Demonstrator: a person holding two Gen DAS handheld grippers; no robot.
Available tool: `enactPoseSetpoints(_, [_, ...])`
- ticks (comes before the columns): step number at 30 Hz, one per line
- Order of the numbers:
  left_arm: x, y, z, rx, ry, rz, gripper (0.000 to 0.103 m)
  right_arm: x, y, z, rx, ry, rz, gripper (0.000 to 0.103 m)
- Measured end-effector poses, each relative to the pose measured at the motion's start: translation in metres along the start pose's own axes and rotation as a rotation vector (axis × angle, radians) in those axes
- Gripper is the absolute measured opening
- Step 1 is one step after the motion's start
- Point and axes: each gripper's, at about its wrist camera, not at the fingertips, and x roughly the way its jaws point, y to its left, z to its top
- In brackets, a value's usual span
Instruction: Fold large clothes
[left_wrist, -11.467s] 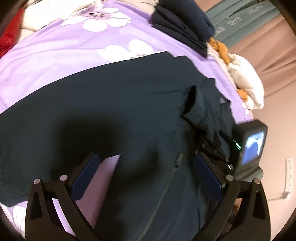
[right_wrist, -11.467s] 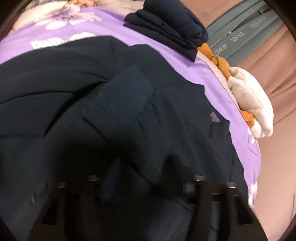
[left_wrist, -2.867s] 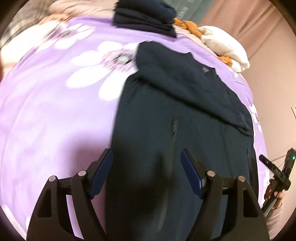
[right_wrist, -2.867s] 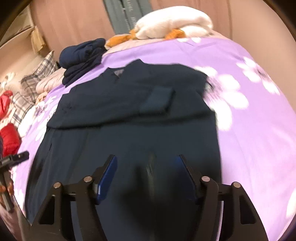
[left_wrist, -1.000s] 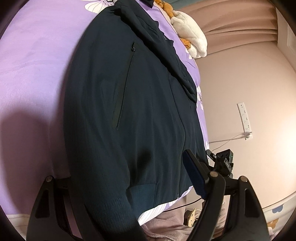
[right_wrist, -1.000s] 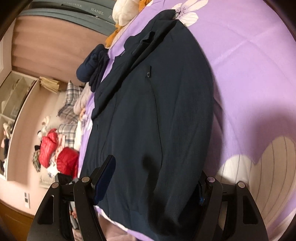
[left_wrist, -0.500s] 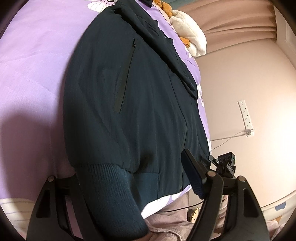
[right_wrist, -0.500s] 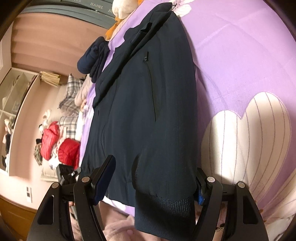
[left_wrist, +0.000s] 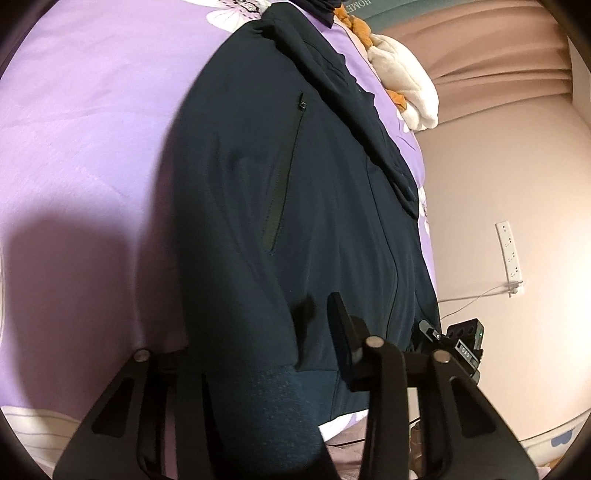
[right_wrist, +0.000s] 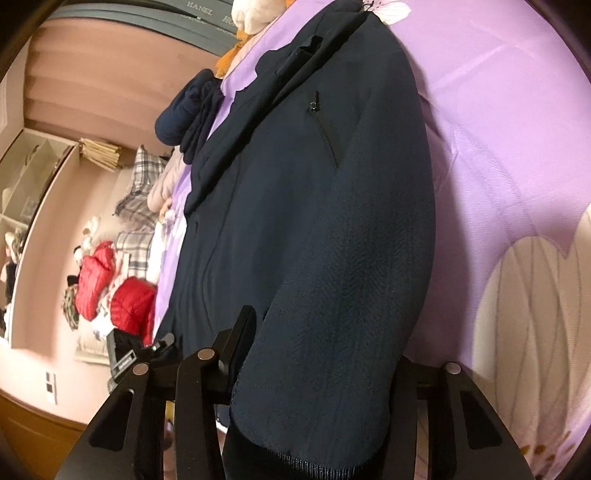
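Note:
A dark navy zip jacket (left_wrist: 325, 192) lies flat on the purple flowered bedspread (left_wrist: 92, 122), sleeves folded across its upper part. My left gripper (left_wrist: 269, 350) is shut on the jacket's ribbed bottom hem at one corner. The jacket also fills the right wrist view (right_wrist: 314, 221). My right gripper (right_wrist: 321, 369) is shut on the hem at the other corner. The cloth hides one finger of each gripper.
A folded navy garment (right_wrist: 184, 110) and a white and orange plush (left_wrist: 402, 85) lie at the far end of the bed. Red padded jackets (right_wrist: 110, 291) lie beside the bed. A wall socket (left_wrist: 511, 254) and curtains (left_wrist: 480, 62) are on the right.
Both grippers have closed on the jacket's bottom hem, one at each corner. The hem now lies bunched between the fingers, which stood wide apart half a second ago.

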Motion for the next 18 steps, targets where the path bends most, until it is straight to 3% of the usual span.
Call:
enactPoseSetpoints(5, [-0.001,-0.001,-0.001,0.005,-0.014,0.030,0.022,-0.005,0.000,-0.002,-0.009,-0.008,-0.011,0.040])
enactPoseSetpoints(11, [-0.001,-0.010,-0.001,0.022,-0.044,0.070,0.019,-0.010,0.004,-0.004,-0.019,-0.035,-0.008,0.033])
enactPoseSetpoints(18, [-0.009,-0.037,-0.001,0.114,-0.115,0.131,0.014,-0.013,0.016,-0.004,-0.052,-0.062,0.025,0.031])
